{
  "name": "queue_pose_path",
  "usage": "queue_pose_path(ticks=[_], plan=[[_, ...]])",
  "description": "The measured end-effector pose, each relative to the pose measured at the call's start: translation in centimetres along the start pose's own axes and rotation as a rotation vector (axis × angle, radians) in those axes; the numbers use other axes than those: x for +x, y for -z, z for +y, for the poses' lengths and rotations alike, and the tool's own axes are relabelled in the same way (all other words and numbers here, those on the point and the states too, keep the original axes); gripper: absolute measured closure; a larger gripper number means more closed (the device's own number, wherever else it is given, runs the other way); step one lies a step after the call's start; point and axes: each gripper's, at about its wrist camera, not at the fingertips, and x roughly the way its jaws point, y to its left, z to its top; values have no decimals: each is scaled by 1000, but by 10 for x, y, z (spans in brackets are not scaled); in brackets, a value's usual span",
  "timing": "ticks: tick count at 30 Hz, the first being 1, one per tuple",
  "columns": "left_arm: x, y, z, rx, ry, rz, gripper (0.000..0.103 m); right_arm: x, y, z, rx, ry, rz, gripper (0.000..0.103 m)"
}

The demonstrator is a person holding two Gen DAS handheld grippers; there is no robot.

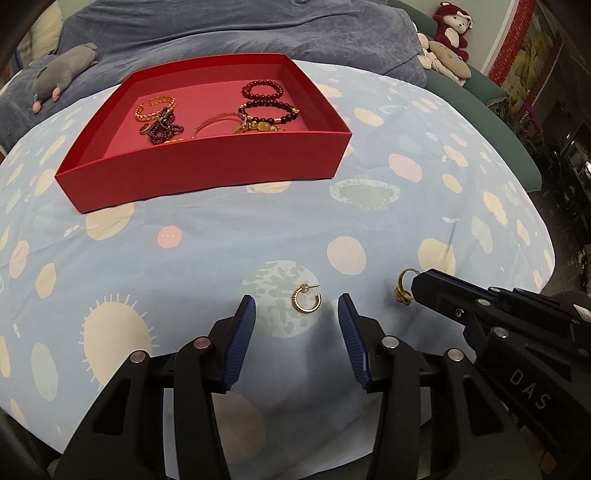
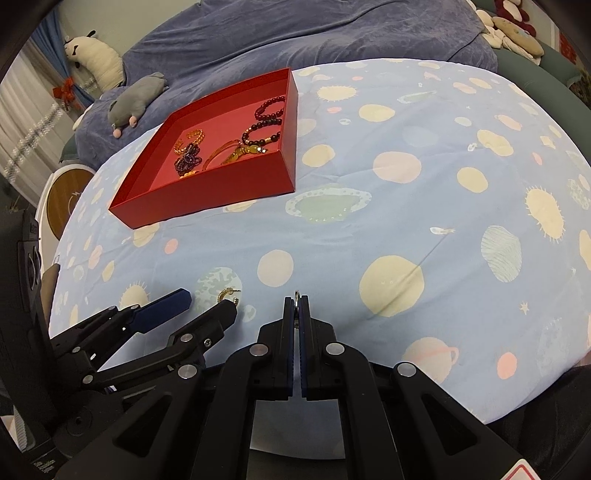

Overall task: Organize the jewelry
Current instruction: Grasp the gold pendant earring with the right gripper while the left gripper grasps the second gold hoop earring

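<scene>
my left claw [image 1: 297, 314] stands spread around a gold hoop earring [image 1: 307, 301], lower centre; my right claw [image 2: 296, 306] pinches a second gold earring [image 1: 404, 286]; the red tray [image 1: 207, 177] sits upper left.

**Hidden, cropped and unclear**

In the right wrist view, the ring [image 2: 296, 295] shows only as a sliver above the pads [image 2: 287, 310] pressed together on it; the rest is hidden between them. The hoop earring [image 2: 224, 295] is partly covered by a finger of the left gripper [image 2: 207, 306].

In the left wrist view, the near wall of the red box [image 1: 207, 170] hides the lower edge of the jewelry pile [image 1: 236, 127], whose tangled pieces cannot be told apart. The red plush toy [image 2: 515, 14] at the far right is cut off by the frame.
</scene>
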Motion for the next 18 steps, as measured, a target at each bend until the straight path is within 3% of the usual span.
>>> queue_pose_path(ticks=[3,8,10,18], plan=[[4,0,-1,9,-3,1,71,1,-1,-1,1,0,0,101],[5,-1,0,10,-7,-11,76,1,-2,-1,3,0,2,101],[6,-1,1,9,-3,-11,87,1,-3,0,-1,-1,3,100],[-4,0,9,-7,0,-16,87,-2,-2,7,-17,-4,-8,101]])
